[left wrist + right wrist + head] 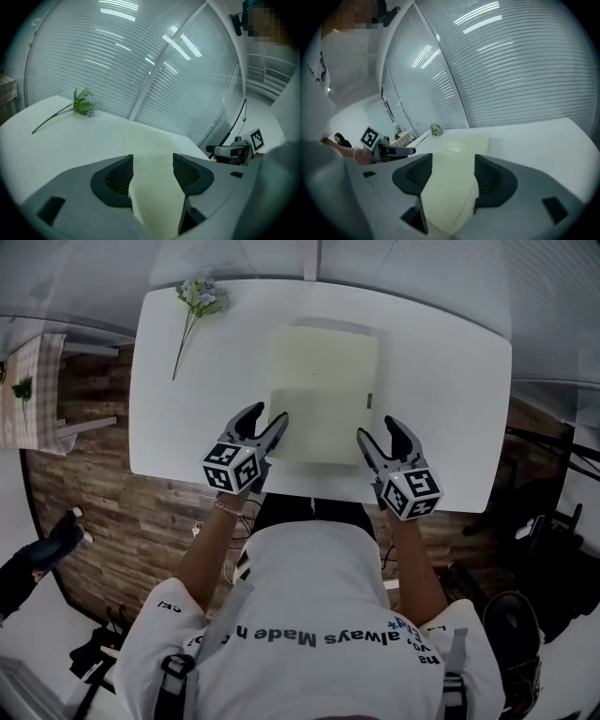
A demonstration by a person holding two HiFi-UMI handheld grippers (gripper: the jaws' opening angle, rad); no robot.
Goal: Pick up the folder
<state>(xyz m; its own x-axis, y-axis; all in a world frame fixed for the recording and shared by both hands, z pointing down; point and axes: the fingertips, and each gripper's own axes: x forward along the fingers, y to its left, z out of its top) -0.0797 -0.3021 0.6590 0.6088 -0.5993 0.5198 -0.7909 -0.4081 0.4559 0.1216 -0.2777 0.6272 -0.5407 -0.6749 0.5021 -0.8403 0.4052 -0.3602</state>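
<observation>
Folder (323,395) lies flat between left claw (264,427) and right claw (379,433)

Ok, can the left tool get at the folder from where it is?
Probably yes: the left tool stands open at the near left corner of the folder, nothing in between.

- Bright, even light, no hard shadows; white streaks of glare on the slatted blinds (140,70) in both gripper views.
- White table (450,427) is near washed out, with faint soft shadows only.
- Gripper views have heavy fisheye bend, dark vignetted corners and a soft near foreground.
- Head view is sharp, the floor (122,521) dimmer.
</observation>
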